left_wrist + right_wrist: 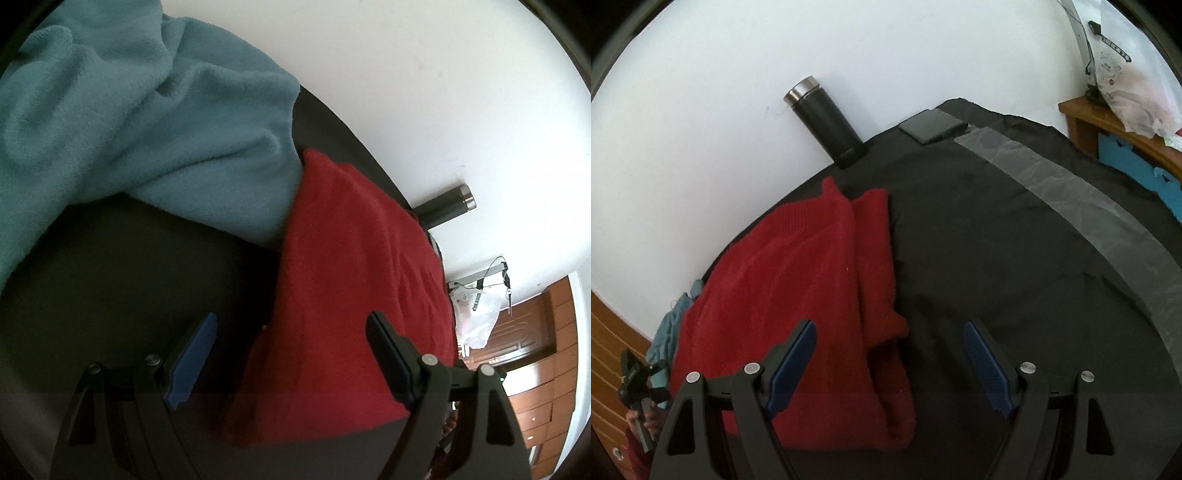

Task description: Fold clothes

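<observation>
Your red knit garment (798,295) lies roughly folded on the black-covered desk (997,258); the crumpled teal fleece garment (129,122) at 10 o'clock isn't folded. Left gripper (291,354) and right gripper (890,354) are both released, grasping nothing.

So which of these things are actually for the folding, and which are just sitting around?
For the folding:
red garment
teal garment
left gripper, open
right gripper, open

Just lying about:
dark flask
flat black device
grey tape strip
plastic bag

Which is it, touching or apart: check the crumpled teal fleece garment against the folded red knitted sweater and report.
Touching. The left wrist view shows the teal fleece garment lapping onto the red knitted sweater along their shared edge, with no dark cloth visible between them.
</observation>
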`<state>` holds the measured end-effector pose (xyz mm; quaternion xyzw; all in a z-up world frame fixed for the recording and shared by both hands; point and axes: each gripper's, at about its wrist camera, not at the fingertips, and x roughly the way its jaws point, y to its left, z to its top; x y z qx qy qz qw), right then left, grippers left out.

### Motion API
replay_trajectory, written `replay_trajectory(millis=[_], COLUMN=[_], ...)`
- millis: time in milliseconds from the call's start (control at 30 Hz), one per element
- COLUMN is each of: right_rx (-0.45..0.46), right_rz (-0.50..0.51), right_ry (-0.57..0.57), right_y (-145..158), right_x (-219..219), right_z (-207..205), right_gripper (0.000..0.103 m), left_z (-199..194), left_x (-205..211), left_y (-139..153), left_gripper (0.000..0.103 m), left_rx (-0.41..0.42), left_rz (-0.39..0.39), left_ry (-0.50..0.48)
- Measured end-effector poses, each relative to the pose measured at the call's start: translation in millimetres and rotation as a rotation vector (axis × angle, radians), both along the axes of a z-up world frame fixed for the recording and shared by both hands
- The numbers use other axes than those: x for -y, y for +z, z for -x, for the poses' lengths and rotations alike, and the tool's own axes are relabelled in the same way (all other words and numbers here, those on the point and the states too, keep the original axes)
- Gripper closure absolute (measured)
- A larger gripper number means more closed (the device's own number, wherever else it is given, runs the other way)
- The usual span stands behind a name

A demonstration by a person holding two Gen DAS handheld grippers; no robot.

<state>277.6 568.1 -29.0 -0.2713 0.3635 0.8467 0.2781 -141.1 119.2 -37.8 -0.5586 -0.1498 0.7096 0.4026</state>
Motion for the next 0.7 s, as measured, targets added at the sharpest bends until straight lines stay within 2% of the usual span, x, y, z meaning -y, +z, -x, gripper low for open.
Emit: replay_trajectory(millis=[367,600,667,700], right_rx=[0.019,0.011,0.008,0.006], right_rz=[-0.117,-0.137,-0.126,-0.118], right_ry=[0.011,0.021,0.004,-0.007], right_y=[20,24,21,19], right_x=[22,30,25,22], right_z=[6,12,11,9], right_gripper=[0.019,0.019,0.019,0.019], left_z=[-2,3,2,1], left_x=[-39,-66,-72,-73], left_y=[-4,-6,-6,-7], left_gripper=[0.015,0.015,0.020,0.031], left_rx=[0.039,0.039,0.030,0.024], left_rz=[-0.059,-0.083,-0.073,-0.061], left_ry=[-0.089,-0.141,-0.160,-0.166])
